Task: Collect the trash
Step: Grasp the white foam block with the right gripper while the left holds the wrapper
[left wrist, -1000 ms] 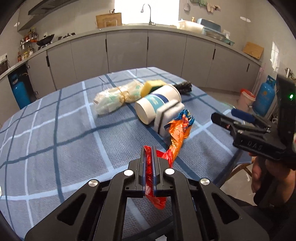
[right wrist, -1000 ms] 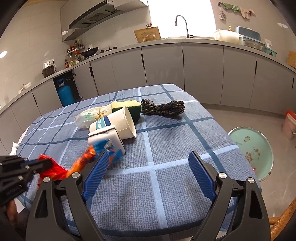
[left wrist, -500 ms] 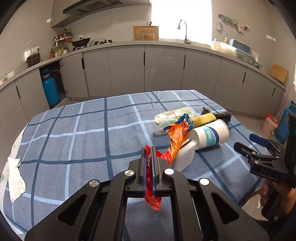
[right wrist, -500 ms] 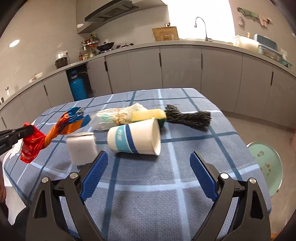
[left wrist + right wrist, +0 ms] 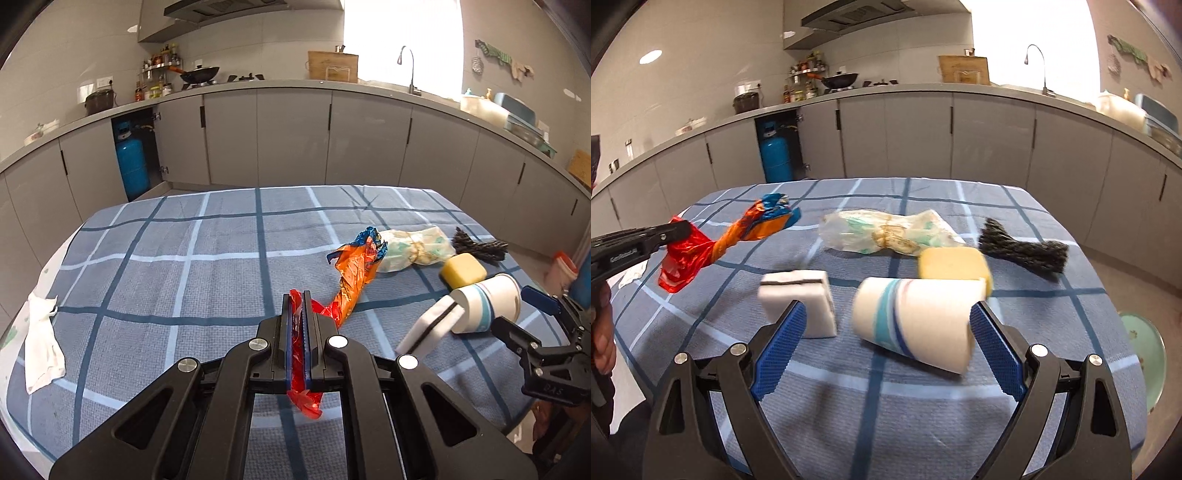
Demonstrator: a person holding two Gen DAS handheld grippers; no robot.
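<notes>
While my left hand-held gripper (image 5: 295,325) is clamped on the red end of a crinkled red, orange and blue foil snack wrapper (image 5: 351,273), the rest of that wrapper trails out in front of it above the blue checked tabletop (image 5: 166,258). It looks feather-light and limp, so I judge that a pinch on the bunched, twisted part is the safest hold; the glossy film could slip from a loose flat edge. My right hand-held gripper (image 5: 886,350) hangs with its jaws wide apart, straddling a white paper cup with blue and teal bands (image 5: 916,325) lying on its side. That cup should be light but easily crushed, so I would close gently across its middle. Beside the cup lies a white foam block (image 5: 801,295), soft and springy by the look.
</notes>
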